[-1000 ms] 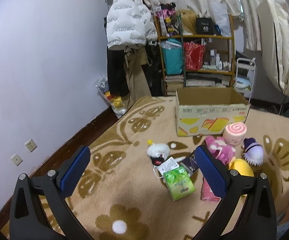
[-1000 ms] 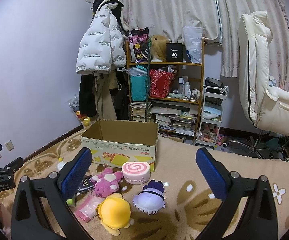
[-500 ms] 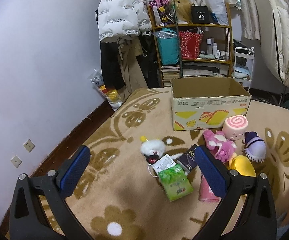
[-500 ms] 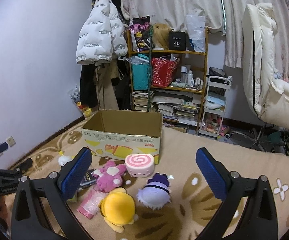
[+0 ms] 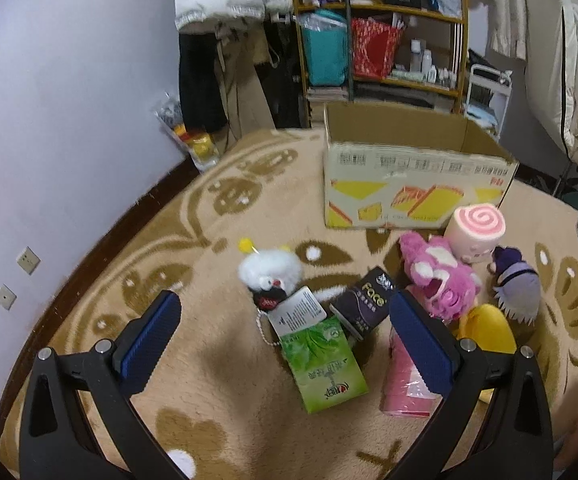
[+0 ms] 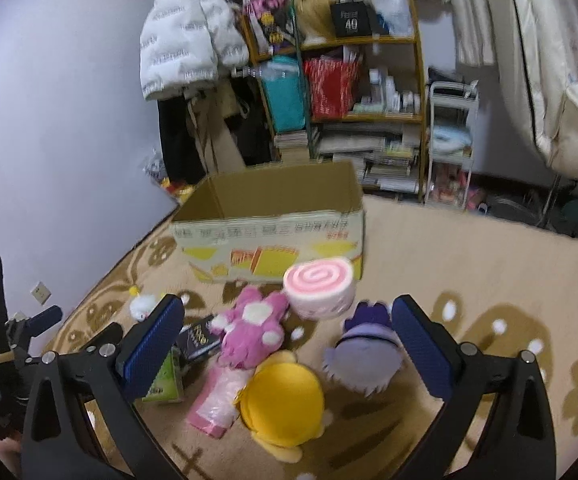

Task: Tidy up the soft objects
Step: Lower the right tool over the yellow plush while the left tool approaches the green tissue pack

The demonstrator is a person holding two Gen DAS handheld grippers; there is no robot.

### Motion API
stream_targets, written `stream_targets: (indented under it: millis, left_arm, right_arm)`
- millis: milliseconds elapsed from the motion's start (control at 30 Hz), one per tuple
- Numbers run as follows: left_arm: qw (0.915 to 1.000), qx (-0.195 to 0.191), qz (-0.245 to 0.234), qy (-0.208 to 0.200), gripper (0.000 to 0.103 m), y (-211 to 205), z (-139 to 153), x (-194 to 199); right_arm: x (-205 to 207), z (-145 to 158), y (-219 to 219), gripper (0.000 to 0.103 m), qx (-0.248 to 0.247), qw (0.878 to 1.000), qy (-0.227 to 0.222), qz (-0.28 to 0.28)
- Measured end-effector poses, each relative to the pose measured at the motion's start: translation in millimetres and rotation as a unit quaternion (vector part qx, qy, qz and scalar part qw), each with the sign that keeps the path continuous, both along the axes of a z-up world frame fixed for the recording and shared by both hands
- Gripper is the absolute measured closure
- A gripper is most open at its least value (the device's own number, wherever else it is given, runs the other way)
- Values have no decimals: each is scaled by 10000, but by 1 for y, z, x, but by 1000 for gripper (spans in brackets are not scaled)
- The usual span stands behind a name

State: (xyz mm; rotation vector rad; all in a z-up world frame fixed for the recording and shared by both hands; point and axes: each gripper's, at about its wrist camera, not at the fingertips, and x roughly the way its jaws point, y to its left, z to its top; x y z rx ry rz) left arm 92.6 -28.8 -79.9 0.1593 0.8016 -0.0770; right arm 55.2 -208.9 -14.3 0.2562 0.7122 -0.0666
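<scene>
Both grippers, left gripper (image 5: 281,336) and right gripper (image 6: 285,344), hang wide open and empty, and over the last second each has dipped lower and closer to the toys on the carpet (image 5: 217,400). That suggests a first pick is being lined up; nothing has been moved yet. The cardboard box (image 5: 413,192) stands toward the carpet's far edge, and what shows of its inside looks bare. Just in front of it lie the swirl-roll plush (image 6: 321,292), pink plush (image 6: 253,328), yellow plush (image 6: 285,404) and purple plush (image 6: 365,360), huddled together. The white plush (image 5: 269,272) and green tissue pack (image 5: 323,364) sit between the left fingers.
</scene>
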Motion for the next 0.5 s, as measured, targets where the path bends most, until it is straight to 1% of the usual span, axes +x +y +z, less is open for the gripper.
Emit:
stream_targets:
  millis: [33, 133, 267, 367, 500]
  left_arm:
    - [10000, 12, 4, 78, 0, -1, -5, 3]
    - [9997, -42, -15, 253, 0, -2, -17, 10]
    - [9988, -5, -9, 488, 0, -3, -33, 16]
    - [9981, 116, 59, 606, 0, -4, -42, 19]
    - [9970, 89, 49, 766, 0, -3, -51, 22]
  right_arm:
    - [3, -6, 2, 3, 11, 10000, 87, -10]
    - [12, -23, 4, 4, 180, 9994, 272, -89]
    - [20, -47, 5, 10, 398, 9976, 551, -152]
    - [25, -61, 11, 10, 423, 9960, 783, -118]
    - [28, -77, 22, 10, 374, 9943, 999, 27]
